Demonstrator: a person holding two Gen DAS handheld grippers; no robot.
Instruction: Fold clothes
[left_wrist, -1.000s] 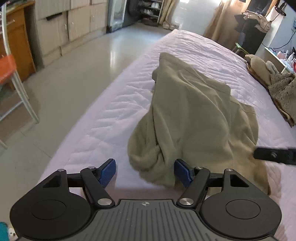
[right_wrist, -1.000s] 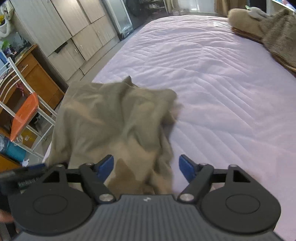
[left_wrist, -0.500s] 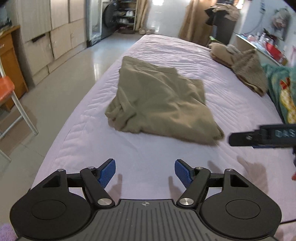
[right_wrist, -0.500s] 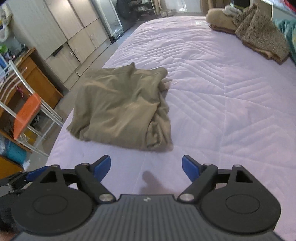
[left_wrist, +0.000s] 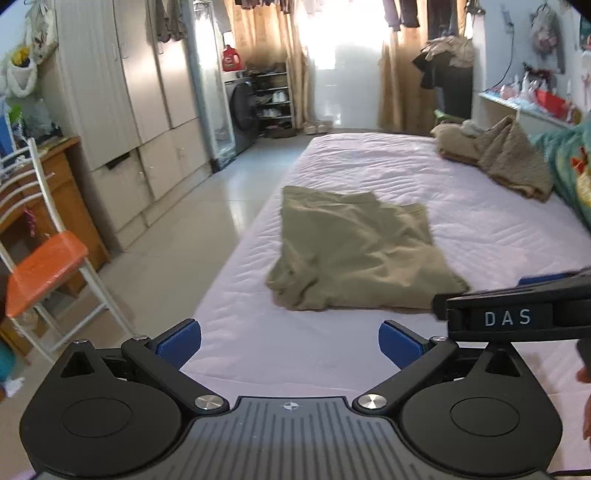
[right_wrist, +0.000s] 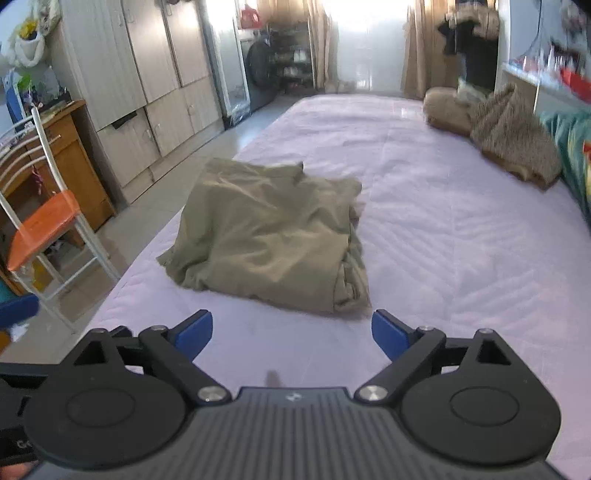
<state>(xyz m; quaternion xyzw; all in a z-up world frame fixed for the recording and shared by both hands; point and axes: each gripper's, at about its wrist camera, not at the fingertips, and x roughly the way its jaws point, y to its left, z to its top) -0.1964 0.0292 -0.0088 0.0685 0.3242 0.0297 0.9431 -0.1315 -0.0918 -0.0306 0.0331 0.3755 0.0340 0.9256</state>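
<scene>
Two tongs, left tongs (left_wrist: 290, 343) and right tongs (right_wrist: 291, 334), are spread wide and hold nothing, near a folded olive garment (right_wrist: 269, 236) on the bed (right_wrist: 443, 229).

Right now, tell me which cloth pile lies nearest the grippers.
The olive garment, alone mid-bed just ahead of both open grippers; the brown pile sits at the far right edge.
</scene>
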